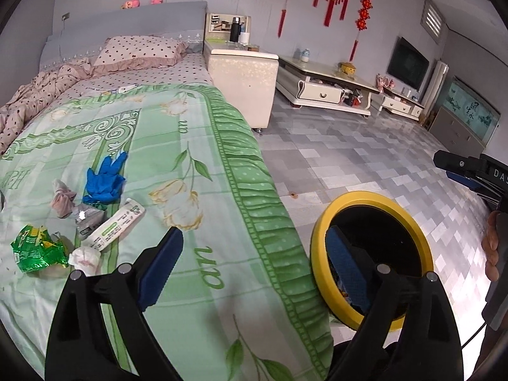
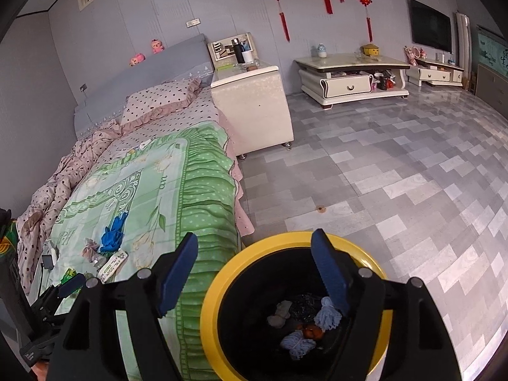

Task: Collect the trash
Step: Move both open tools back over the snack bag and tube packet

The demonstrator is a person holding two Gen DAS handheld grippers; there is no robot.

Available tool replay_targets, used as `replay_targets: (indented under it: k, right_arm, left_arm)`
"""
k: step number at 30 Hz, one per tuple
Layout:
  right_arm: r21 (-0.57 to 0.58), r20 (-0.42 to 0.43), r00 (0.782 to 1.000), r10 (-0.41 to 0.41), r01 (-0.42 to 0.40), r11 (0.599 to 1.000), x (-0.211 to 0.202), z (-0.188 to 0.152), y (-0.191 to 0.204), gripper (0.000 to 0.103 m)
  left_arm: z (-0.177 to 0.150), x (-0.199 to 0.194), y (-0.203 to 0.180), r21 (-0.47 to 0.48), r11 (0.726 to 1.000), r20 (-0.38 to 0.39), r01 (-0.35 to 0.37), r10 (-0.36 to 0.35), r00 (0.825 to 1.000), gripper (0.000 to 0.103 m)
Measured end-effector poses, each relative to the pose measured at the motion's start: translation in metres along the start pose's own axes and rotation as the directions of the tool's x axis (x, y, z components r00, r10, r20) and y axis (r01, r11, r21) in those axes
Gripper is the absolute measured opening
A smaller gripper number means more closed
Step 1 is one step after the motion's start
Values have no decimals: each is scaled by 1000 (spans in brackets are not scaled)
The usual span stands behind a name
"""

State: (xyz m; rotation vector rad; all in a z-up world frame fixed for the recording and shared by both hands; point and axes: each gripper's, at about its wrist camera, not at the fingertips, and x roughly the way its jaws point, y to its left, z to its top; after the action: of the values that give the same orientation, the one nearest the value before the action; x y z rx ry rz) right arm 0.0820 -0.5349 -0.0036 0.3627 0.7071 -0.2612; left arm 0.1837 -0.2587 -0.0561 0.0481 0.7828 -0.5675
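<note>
Both sets of jaws stand wide and empty: our left gripper (image 1: 254,273) straddles the bed's edge, our right gripper (image 2: 254,273) hangs over the bin (image 2: 212,298).

Item, collected: two blue-grey wads (image 2: 327,316), grey scraps and something orange-brown at the bin's bottom.

Item, outstanding, all on the green quilt (image 1: 177,146): blue glove (image 1: 106,181); pink crumpled cloth (image 1: 63,198); white-and-green packet (image 1: 116,225); green wrapper (image 1: 36,247); white tissue (image 1: 84,255); a silvery scrap beside the packet.

We judge the task partly done, with the larger share remaining.

Item, room: bin stands on the floor just beside the quilt's frilled edge (image 1: 266,222); tiled floor (image 2: 397,174) beyond is open; the nightstand (image 2: 254,108) is well apart.
</note>
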Motion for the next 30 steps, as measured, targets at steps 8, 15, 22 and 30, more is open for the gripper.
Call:
replay_targets:
  k: [8, 15, 22, 30]
  right_arm:
    - [-64, -11, 996, 85, -86, 994, 12, 2, 59, 71]
    - [-105, -54, 986, 159, -164, 981, 32, -1, 113, 71]
    - [-137, -118, 970, 214, -229, 964, 60, -13, 169, 71]
    - [-167, -202, 947, 251, -286, 943, 96, -32, 226, 71]
  left_arm:
    - [-2, -24, 63, -55, 994, 26, -89, 91, 996, 87]
    - [-7, -44, 124, -110, 977, 36, -182, 187, 982, 87]
    - [-19, -58, 193, -192, 946, 24, -262, 272, 962, 87]
    - [-35, -66, 265, -279, 894, -9, -350, 362, 932, 87]
